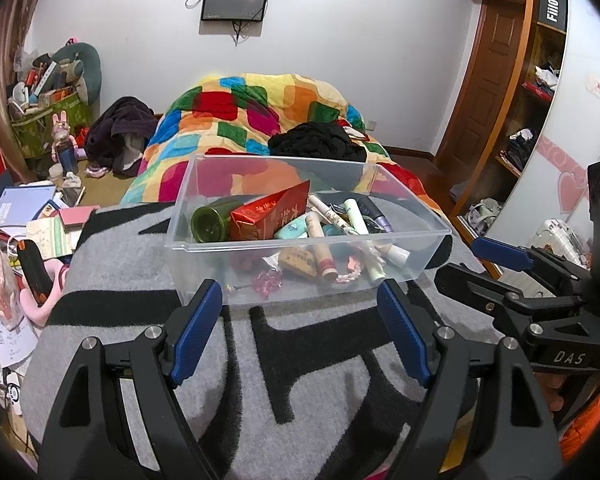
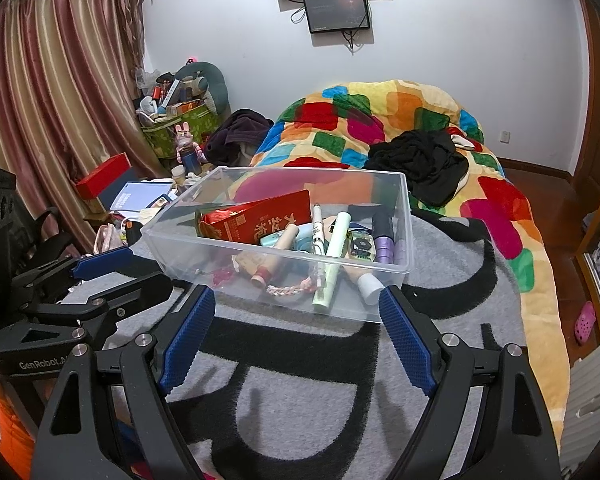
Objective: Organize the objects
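Observation:
A clear plastic box (image 1: 416, 216) (image 2: 405, 208) stands on a grey blanket with black shapes (image 1: 320, 360) (image 2: 300, 380). In it lie a dark green bottle (image 1: 210, 222), a red carton (image 1: 272, 212) (image 2: 256, 220), a pale green tube (image 2: 334, 256), a purple tube (image 2: 384, 240), a pink braided band (image 2: 292, 290) and several other small tubes. My left gripper (image 1: 300, 286) is open just short of the box's near wall, nothing between its blue pads. My right gripper (image 2: 297, 294) is open the same way. Each also shows beside the other: right gripper (image 1: 476, 264), left gripper (image 2: 128, 272).
Behind the box lie a bright patchwork quilt (image 1: 260, 112) (image 2: 400, 112) and a black garment (image 1: 320, 140) (image 2: 424, 160). Books, boxes and a full green bag (image 1: 48, 120) (image 2: 184, 124) crowd the left side. A wooden wardrobe (image 1: 532, 100) stands at the right.

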The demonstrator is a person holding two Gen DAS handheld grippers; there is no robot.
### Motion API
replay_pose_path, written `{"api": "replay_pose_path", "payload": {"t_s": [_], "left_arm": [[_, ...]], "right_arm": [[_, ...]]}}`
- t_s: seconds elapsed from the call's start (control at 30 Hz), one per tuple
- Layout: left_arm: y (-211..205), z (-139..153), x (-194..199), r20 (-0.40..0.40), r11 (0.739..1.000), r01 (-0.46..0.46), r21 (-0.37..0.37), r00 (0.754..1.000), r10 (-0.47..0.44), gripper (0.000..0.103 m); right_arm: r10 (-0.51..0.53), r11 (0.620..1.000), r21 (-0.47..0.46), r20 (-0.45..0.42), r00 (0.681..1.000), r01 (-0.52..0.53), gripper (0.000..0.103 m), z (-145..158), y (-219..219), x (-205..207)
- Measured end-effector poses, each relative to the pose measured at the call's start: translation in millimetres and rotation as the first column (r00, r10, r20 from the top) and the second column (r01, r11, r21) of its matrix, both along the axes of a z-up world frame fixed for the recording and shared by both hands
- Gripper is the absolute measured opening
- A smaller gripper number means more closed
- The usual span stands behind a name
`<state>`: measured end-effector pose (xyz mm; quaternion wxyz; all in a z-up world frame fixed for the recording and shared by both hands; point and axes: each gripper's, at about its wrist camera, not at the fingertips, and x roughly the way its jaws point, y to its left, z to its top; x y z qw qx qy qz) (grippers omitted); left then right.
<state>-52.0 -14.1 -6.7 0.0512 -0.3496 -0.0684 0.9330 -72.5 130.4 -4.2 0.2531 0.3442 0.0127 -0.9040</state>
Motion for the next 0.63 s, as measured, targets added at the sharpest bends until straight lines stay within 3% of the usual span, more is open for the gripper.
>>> {"api": "replay_pose_path", "payload": {"t_s": [0.63], "left_arm": [[7.2, 4.7, 4.0, -0.026, 0.999, 0.012, -0.035, 1.000, -0.013, 0.082]], "right_arm": [[-0.001, 1.000, -0.009, 0.026, 1.000, 0.001, 0.083, -2.3, 0.3, -1.7]]}}
